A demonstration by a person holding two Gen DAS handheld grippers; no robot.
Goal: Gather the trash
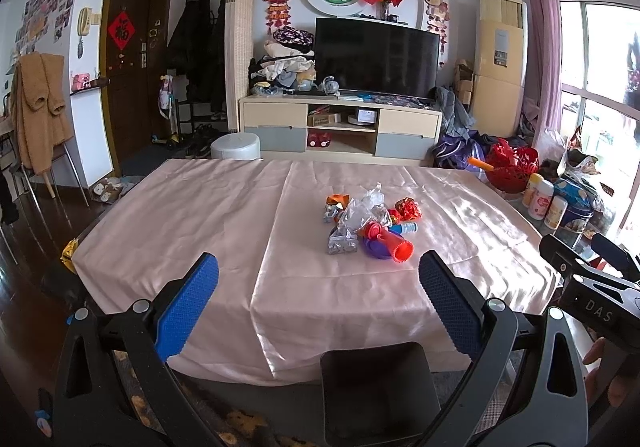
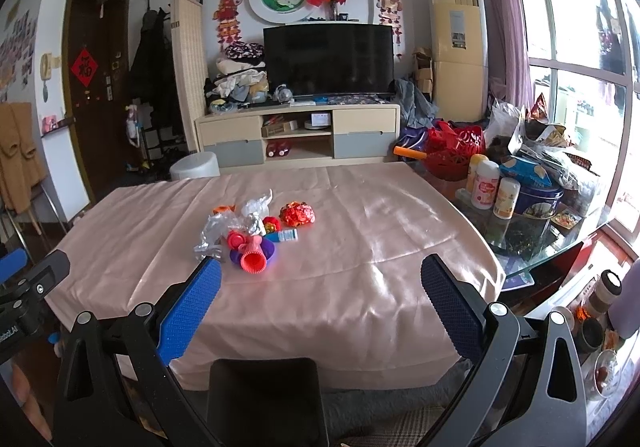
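Note:
A heap of trash (image 1: 366, 223) lies mid-table on the pink cloth (image 1: 224, 231): clear and silver wrappers (image 1: 354, 213), a crumpled red foil ball (image 1: 408, 208), a small blue-and-white tube (image 1: 404, 228) and an orange-red ribbed cup on a purple lid (image 1: 400, 249). The right wrist view shows the same heap (image 2: 252, 231), with the red foil ball (image 2: 297, 213) and ribbed cup (image 2: 254, 261). My left gripper (image 1: 318, 275) is open, held short of the heap above the near table edge. My right gripper (image 2: 320, 277) is open too, right of the heap. A black bin (image 1: 376, 395) stands below the near edge.
Bottles and a blue tin (image 2: 532, 199) crowd the glass table end at the right, with red baskets (image 2: 456, 151) behind. A TV stand (image 1: 340, 127) and white stool (image 1: 236, 146) lie beyond the table. A gold wrapper (image 1: 69, 250) sits at the cloth's left corner.

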